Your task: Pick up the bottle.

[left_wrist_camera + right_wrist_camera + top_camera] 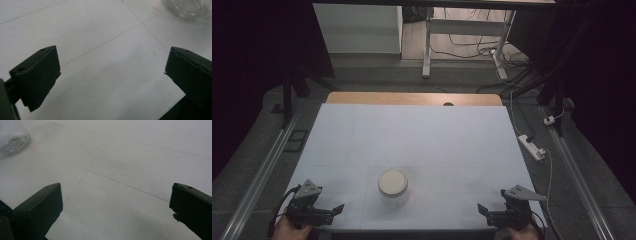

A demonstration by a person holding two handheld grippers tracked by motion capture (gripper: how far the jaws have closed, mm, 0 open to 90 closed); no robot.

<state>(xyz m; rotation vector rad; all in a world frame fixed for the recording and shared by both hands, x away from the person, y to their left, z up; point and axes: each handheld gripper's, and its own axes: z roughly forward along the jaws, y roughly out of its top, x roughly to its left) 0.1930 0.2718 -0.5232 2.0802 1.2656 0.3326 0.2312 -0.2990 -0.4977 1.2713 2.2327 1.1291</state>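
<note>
White table, matte top with thin faint seam lines crossing it; a bare wooden strip runs along the far edge with a small dark hole near its middle. One thing on it: a clear glass jar with a cream lid, upright, near edge, slightly left of centre. In the left gripper view the jar's glass base sits at the top right corner, a small red mark on the table just beside it.
</note>
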